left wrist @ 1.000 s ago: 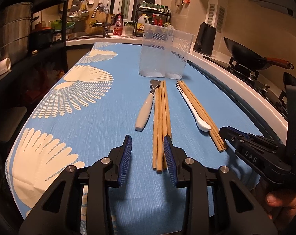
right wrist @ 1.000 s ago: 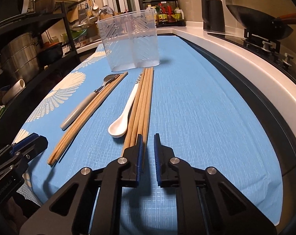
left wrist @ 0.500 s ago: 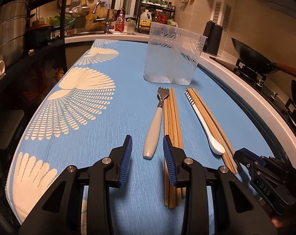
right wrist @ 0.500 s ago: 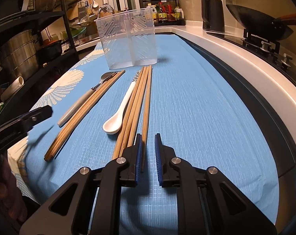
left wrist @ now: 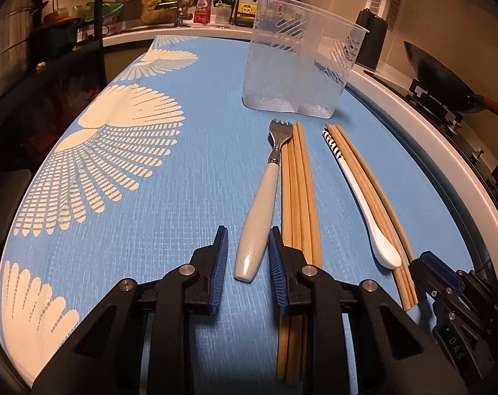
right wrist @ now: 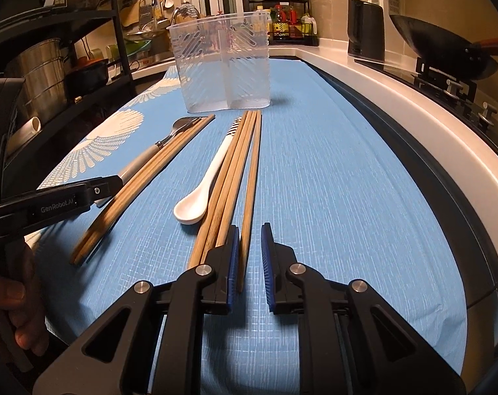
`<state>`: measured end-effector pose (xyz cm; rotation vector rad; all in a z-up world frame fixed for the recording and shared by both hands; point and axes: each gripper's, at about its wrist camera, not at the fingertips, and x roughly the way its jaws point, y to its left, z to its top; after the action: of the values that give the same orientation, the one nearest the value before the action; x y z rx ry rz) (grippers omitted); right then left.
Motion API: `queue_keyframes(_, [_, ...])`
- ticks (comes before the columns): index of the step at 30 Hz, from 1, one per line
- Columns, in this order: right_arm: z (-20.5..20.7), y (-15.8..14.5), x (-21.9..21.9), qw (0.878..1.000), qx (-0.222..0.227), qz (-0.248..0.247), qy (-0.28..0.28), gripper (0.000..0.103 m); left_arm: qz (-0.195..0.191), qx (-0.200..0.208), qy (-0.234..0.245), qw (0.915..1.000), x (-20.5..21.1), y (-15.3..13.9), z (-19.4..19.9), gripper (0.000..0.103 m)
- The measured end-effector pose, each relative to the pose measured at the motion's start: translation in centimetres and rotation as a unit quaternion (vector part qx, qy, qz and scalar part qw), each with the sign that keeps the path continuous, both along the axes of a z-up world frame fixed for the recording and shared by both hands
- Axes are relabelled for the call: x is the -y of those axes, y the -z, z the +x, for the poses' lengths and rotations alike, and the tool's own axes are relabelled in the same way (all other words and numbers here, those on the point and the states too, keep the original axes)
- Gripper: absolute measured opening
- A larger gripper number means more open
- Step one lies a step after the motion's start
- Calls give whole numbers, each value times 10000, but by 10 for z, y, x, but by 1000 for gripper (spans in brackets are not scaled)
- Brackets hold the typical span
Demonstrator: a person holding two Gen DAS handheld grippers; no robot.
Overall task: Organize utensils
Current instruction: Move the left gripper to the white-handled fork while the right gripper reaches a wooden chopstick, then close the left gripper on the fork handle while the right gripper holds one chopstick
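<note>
On the left of the blue-clothed table, the left gripper has slid sideways off the first bundle of chopsticks, which a second ago lay at its right finger, and now straddles the butt of the pale-handled fork. Its fingers are closing, the fork handle between them, but a sliver of cloth shows on either side, so they have not yet clamped it. The fork lies flat, tines toward the clear divided holder, which stands upright and empty at the far end of the row. Just right of the fork, and touching its neck, the first bundle runs on under the gripper's right finger. Further right lies the white spoon, bowl toward the camera, hard against a second bundle of chopsticks. Over that bundle's near ends the right gripper has held its place, its fingers narrowed to a slim gap with one outer stick's tip between them. That stick has fanned away from its fellows since a second ago, yet it appears loose rather than pinched. By the look of it, the sorting opens with the fork: nothing is in the holder yet.
</note>
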<state>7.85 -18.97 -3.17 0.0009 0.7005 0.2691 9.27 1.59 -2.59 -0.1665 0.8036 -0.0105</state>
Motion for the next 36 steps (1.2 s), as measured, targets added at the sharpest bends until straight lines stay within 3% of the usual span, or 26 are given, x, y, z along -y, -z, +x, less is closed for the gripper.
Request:
queue_keyframes(3, [0,-1,7,9999,-78,102,113,5,-6,-3,27,10000,-2,-1,0,20])
queue_keyframes(9, [-9,0,25,9990,-114,194,374,6,269,67,-142,9995,-7,-1,-27,18])
queue_keyframes(21, [-7,2,27,9991,-41,215,353,7,518,271,-194,9981,-1,2,-27,19])
queue_keyframes(25, [-9,3,26,9992,17,237,310,10,582,288,-199,9977,3,2,-24,24])
queue_keyframes(36, [-6,2,22,9993,60,184,330,15,565,279,-213,9978,4,1,-19,27])
